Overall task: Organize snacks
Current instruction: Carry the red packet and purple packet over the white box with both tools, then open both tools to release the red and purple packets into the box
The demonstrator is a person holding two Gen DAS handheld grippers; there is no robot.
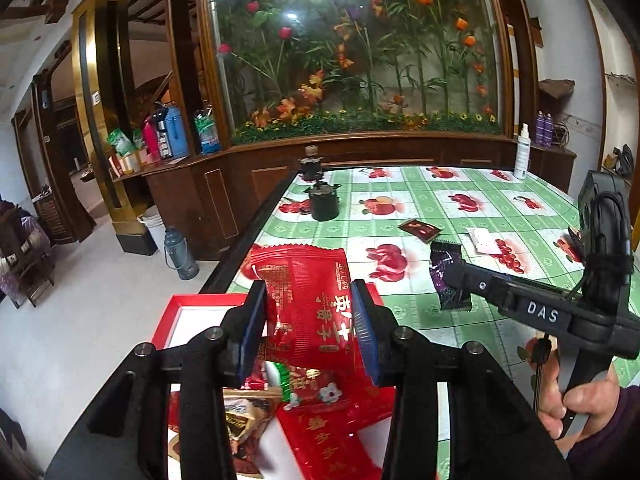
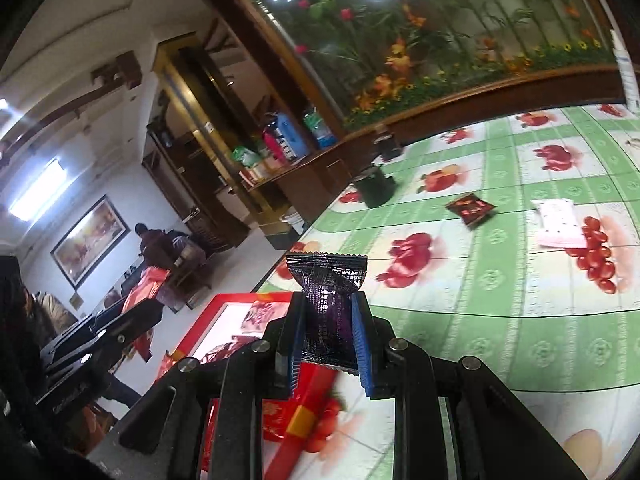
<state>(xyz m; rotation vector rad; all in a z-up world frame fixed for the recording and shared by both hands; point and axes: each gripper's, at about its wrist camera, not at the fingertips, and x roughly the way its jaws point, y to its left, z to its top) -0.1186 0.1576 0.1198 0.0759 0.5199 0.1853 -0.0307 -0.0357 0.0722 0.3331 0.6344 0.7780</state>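
Nearest my lens, my left gripper point(image 1: 310, 330) pinched the red snack packet point(image 1: 304, 304) between its blue pads, directly over the red box point(image 1: 176, 308) at the table's near-left edge, where other wrappers already lay. To drop it cleanly I judged I should lower first, then part the fingers. Further right, my right gripper point(image 2: 328, 344) clamped the dark purple packet point(image 2: 326, 292), tilted leftward toward that box. Two packets point(image 2: 472, 208) remained on the tablecloth point(image 2: 480, 320).
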